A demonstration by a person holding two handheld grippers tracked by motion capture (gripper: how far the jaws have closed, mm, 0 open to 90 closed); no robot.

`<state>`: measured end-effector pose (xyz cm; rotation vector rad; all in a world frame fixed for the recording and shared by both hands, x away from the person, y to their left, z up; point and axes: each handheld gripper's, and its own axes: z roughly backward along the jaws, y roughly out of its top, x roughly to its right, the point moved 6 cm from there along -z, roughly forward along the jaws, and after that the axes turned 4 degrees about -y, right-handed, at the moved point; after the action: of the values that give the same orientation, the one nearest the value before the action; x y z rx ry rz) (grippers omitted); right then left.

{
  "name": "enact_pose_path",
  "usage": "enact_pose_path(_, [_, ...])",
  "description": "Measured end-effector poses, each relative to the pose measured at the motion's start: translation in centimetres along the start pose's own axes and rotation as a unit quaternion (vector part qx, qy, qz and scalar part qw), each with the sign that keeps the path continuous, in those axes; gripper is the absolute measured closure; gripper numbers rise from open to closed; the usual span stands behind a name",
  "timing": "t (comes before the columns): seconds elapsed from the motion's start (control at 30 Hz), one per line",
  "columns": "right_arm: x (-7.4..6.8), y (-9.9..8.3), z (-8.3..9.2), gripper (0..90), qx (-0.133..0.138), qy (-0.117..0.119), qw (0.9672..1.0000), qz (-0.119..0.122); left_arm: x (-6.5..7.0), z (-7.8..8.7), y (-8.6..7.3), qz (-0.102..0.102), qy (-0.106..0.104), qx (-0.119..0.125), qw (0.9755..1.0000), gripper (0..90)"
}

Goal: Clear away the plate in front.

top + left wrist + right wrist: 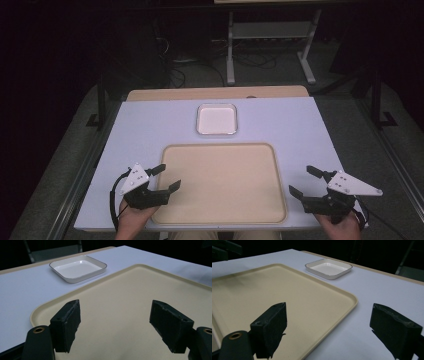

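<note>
The beige tray point(220, 182) lies flat at the near middle of the desk point(150, 125), its long side running across in front of you, and nothing rests on it. Just beyond its far rim, close but not touching, sits the small white square dish point(216, 119), also bare inside, with a thin dark line round its rim.

Your left claw point(166, 178) is at the tray's near left corner, with its jaws spread wide apart and gripping nothing. In the left gripper view, the left claw point(115, 325) looks out over the tray's surface, with the tray point(140, 290) running ahead and the dish point(78, 268) beyond its rim to the upper left.

Your right claw point(305, 181) sits off the tray's right edge over the bare desk, jaws likewise wide apart and holding nothing. In the right gripper view, the right claw point(327, 330) straddles the tray's rim: one jaw is over the tray point(274, 297) and the other over the desk point(382, 290), with the dish point(328, 268) farther off.

Your hands hold both tools at the desk's near edge, well apart, one at each side of the tray.
</note>
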<state>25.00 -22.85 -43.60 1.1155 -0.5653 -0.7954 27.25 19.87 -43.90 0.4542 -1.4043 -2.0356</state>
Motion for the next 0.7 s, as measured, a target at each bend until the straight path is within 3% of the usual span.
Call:
enact_pose_path(0.4, [0.00, -0.05, -0.05, 13.2, -0.001, 0.002, 1.0000, 0.000, 0.00, -0.27, -0.05, -0.003, 0.002, -0.005, 1.0000, 23.9])
enact_pose_path(0.53, [-0.01, -0.04, -0.05, 13.2, -0.001, 0.002, 1.0000, -0.001, -0.03, -0.29, 0.03, 0.017, -0.008, 0.004, 0.9998, 24.0])
enact_pose_path(0.7, [0.05, -0.06, -0.08, 13.2, -0.002, 0.001, 1.0000, -0.002, -0.15, -0.33, -0.02, 0.017, -0.007, 0.003, 0.9998, 23.9])
